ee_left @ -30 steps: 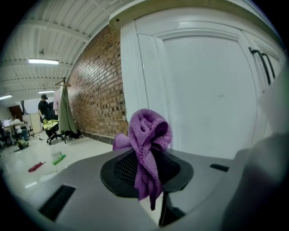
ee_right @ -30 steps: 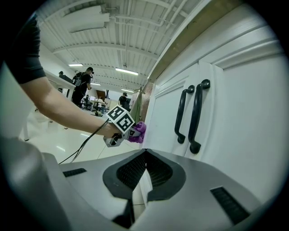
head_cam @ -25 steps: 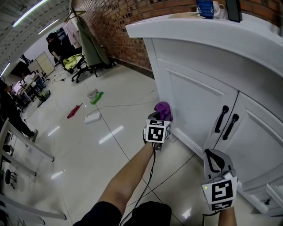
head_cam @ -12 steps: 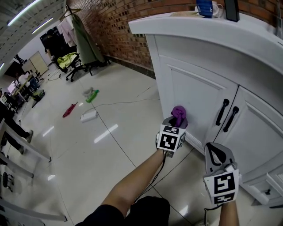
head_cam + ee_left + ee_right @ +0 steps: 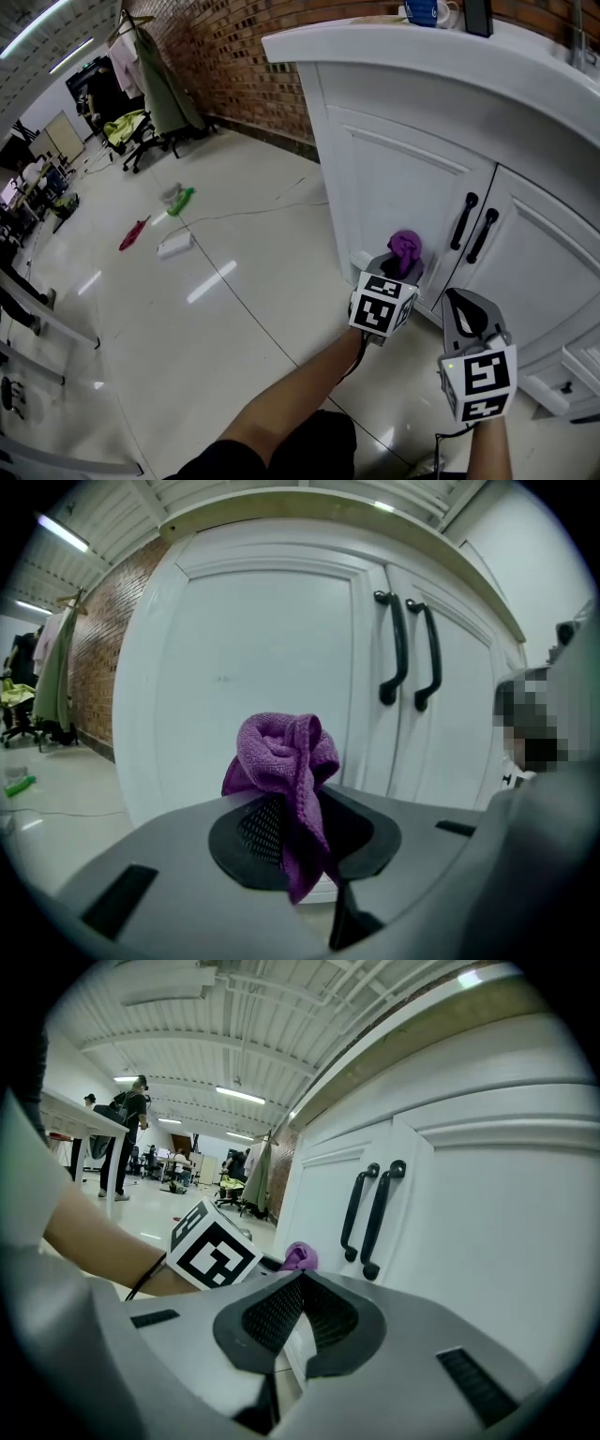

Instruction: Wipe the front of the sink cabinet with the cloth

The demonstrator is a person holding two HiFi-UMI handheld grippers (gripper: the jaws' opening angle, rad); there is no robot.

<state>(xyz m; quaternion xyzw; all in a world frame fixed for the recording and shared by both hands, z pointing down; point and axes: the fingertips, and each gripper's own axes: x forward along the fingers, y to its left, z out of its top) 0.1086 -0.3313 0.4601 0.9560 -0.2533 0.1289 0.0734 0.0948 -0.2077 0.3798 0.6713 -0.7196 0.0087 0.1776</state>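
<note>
Purple cloth [image 5: 281, 761], clamped bunched in the left hand-held gripper [image 5: 398, 270] for wiping, faces the cabinet [image 5: 394, 178] (right hand-held gripper [image 5: 464, 317] closed, empty).

We note the left hand-held gripper [image 5: 401, 269] held forward on a bare outstretched forearm [image 5: 300, 394], jaws clamped on a bunched purple cloth [image 5: 405, 247]. The right hand-held gripper [image 5: 461, 311] is just beside it, jaws together, empty.
</note>
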